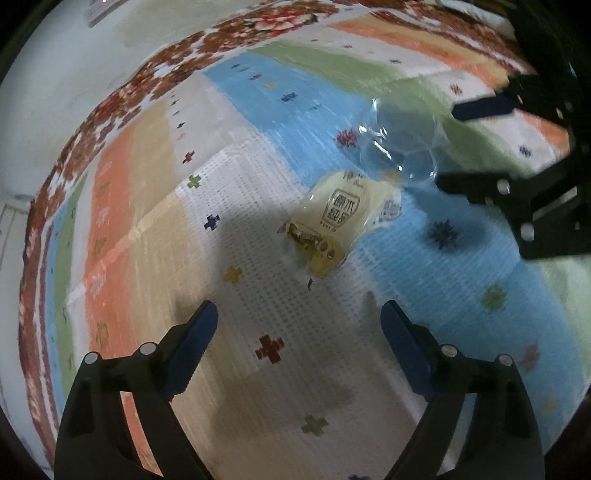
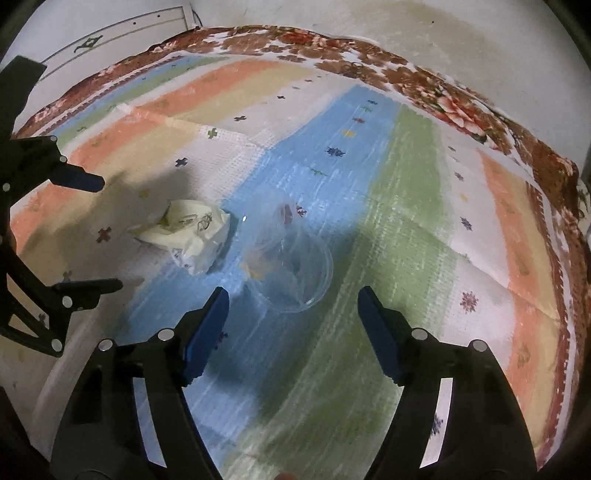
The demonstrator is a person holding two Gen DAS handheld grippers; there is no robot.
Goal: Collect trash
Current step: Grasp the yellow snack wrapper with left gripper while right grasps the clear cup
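Observation:
A crumpled pale yellow wrapper (image 1: 332, 221) lies on the striped mat, just ahead of my open, empty left gripper (image 1: 299, 314). A clear plastic cup (image 1: 402, 144) lies on its side beyond the wrapper. In the right wrist view the cup (image 2: 291, 266) lies just ahead of my open, empty right gripper (image 2: 293, 299), with the wrapper (image 2: 188, 232) to its left. The right gripper (image 1: 448, 146) shows at the right edge of the left wrist view, close to the cup. The left gripper (image 2: 110, 232) shows at the left edge of the right wrist view.
The striped mat (image 2: 406, 206) with small cross marks covers a surface with a brown floral border (image 2: 461, 107). A white wall (image 2: 369, 22) stands behind it. A white panelled board (image 2: 110, 33) is at the far left.

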